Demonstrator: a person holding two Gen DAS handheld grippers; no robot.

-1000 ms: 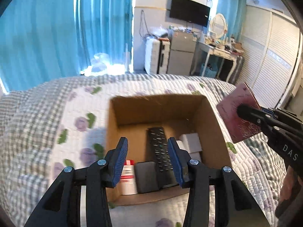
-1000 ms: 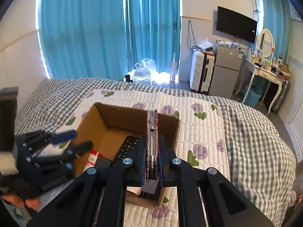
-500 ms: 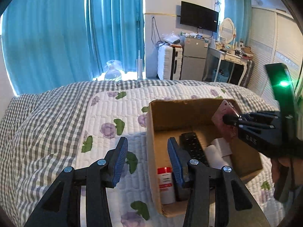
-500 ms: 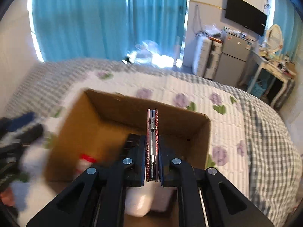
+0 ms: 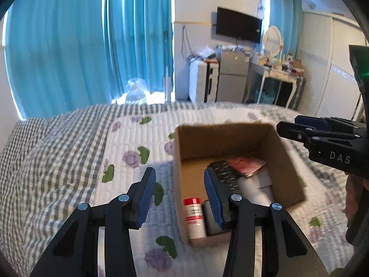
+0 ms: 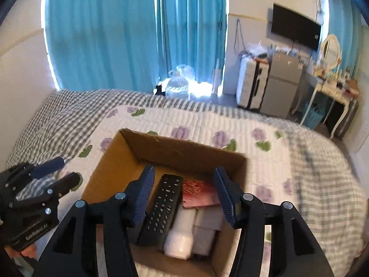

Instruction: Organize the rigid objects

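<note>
**Bed surface and what rests on it**

Support: a bed [image 5: 69,161] covered by a grey-and-white gingham blanket [image 6: 327,184]. Over it lies a white quilted coverlet printed with purple flowers and green leaves [image 5: 138,143], spanning the middle of the bed; gingham shows around its near-left and far edges.

Directly on the coverlet: one open brown cardboard box [image 5: 286,161], flaps absent from view, sitting upright, its base pressed into the quilt. In the right wrist view the same box [image 6: 110,161] sits near the coverlet's left border. No other item visible lying on the bedding itself.
</note>
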